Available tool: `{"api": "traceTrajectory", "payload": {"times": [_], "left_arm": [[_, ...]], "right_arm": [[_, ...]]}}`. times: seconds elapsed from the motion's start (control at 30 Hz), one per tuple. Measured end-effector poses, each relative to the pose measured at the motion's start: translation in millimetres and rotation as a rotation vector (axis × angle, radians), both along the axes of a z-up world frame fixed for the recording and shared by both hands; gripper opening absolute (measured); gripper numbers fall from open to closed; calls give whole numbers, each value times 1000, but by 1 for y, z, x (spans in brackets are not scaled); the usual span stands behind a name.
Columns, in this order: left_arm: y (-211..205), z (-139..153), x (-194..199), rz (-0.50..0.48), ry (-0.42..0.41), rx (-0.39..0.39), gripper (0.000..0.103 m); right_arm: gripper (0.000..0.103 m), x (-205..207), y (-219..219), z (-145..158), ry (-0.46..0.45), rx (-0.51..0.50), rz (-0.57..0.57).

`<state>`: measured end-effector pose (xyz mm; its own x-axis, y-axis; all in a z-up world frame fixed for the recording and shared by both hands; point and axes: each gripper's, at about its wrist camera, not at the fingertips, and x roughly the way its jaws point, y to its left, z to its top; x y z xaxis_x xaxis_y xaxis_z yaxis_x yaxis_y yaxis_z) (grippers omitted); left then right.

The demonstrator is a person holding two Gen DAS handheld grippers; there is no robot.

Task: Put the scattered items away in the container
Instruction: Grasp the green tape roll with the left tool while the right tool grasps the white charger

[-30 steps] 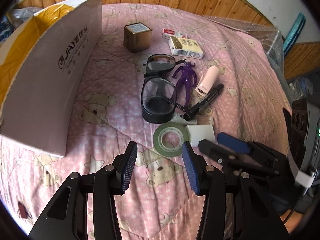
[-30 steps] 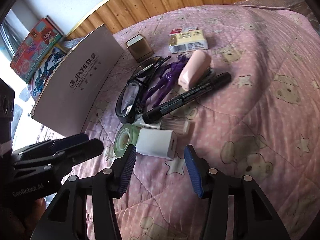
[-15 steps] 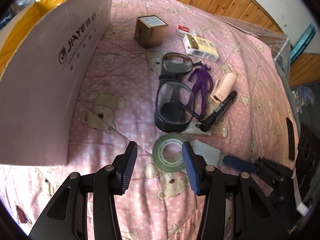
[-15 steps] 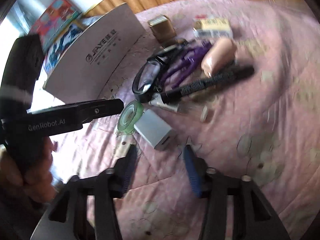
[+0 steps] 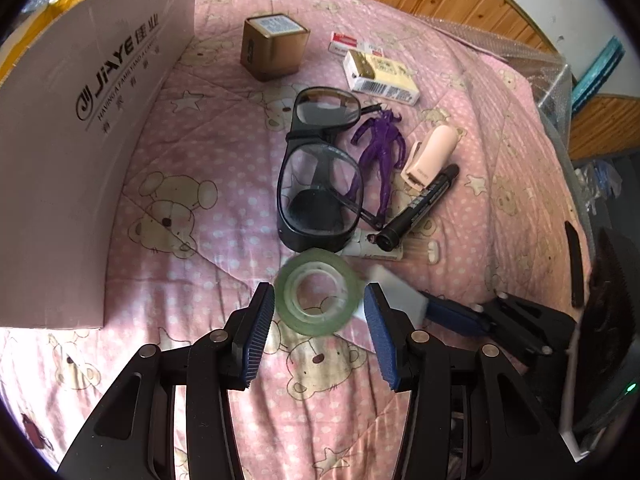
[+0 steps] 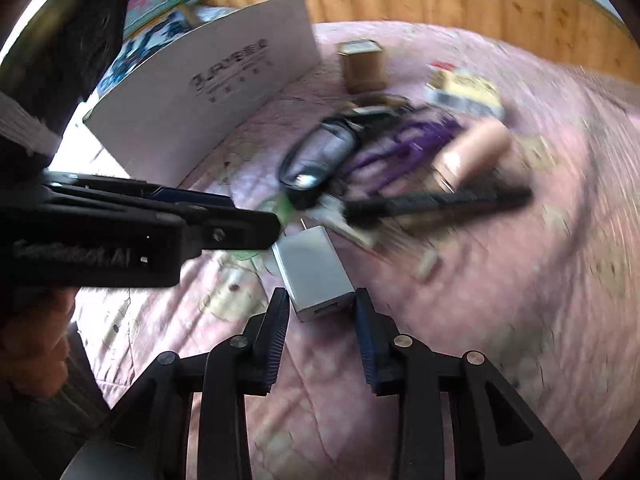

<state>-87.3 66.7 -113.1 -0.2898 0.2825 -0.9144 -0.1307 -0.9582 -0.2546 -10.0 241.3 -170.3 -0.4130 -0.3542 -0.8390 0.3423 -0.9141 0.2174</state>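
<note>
A green tape roll [image 5: 318, 292] lies on the pink bedspread between the open fingers of my left gripper [image 5: 319, 322], which does not grip it. A white charger block [image 6: 314, 272] lies just beyond my open right gripper [image 6: 322, 316], its near end between the fingertips. The charger also shows in the left wrist view [image 5: 394, 290]. Further off lie black goggles [image 5: 320, 172], a purple figure [image 5: 380, 140], a pink stapler [image 5: 432, 154] and a black marker [image 5: 420, 210]. The cardboard box [image 5: 80, 128] stands to the left.
A brown square tin [image 5: 274, 46] and a yellow-white packet [image 5: 380, 76] lie at the far side of the bed. A small white tube [image 5: 372, 250] lies under the marker tip. Plastic wrap [image 5: 520, 52] covers the bed's far right edge. The right wrist view is motion-blurred.
Both grippers have moved forward. The left one now straddles the tape roll, and the right one has closed in on the charger block. Nothing has been lifted.
</note>
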Motion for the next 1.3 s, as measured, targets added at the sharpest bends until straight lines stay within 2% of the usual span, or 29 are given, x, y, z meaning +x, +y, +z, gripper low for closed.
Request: {"api": "traceTrajectory", "payload": {"times": [0.13, 0.2, 0.27, 0.3, 0.33, 0.37, 0.5, 0.57, 0.6, 0.63, 0.8, 0.87, 0.9, 0.97, 1.3], "left_arm": [[8, -9, 0, -18, -1, -45, 51], [7, -13, -1, -16, 0, -43, 51], [7, -13, -1, -23, 13, -40, 51], [7, -13, -1, -26, 17, -39, 51], [6, -13, 0, -32, 23, -38, 51], [6, -13, 1, -39, 30, -37, 51], [3, -12, 3, -50, 39, -37, 50], [4, -11, 3, -53, 32, -41, 51], [6, -11, 3, -57, 29, -41, 51], [8, -11, 3, -63, 24, -45, 51], [14, -13, 4, -84, 42, -72, 56], [16, -14, 6, -96, 68, -88, 55], [16, -14, 7, -105, 84, -103, 50], [17, -14, 10, -126, 107, -124, 50], [-2, 7, 19, -89, 142, -80, 49]], "right_arm": [[34, 6, 8, 0, -15, 3, -19], [35, 4, 4, 1, -4, 20, -6], [45, 2, -1, 1, 19, 47, 5], [57, 1, -3, 1, 35, 61, 7], [61, -1, -5, 2, 52, 69, 10], [61, 0, -4, 1, 64, 72, 14], [58, 1, -9, -3, 79, 79, 36], [46, 1, -7, -3, 86, 98, 22], [34, 1, -3, -3, 81, 102, 9], [32, 0, 1, -2, 73, 100, -7], [32, 1, 18, 0, 34, 63, -59], [32, 0, 18, -1, 32, 65, -65], [32, 0, 17, -1, 32, 65, -67], [32, -2, 18, -1, 30, 56, -73], [32, 1, 23, 16, -10, -86, -103]]}}
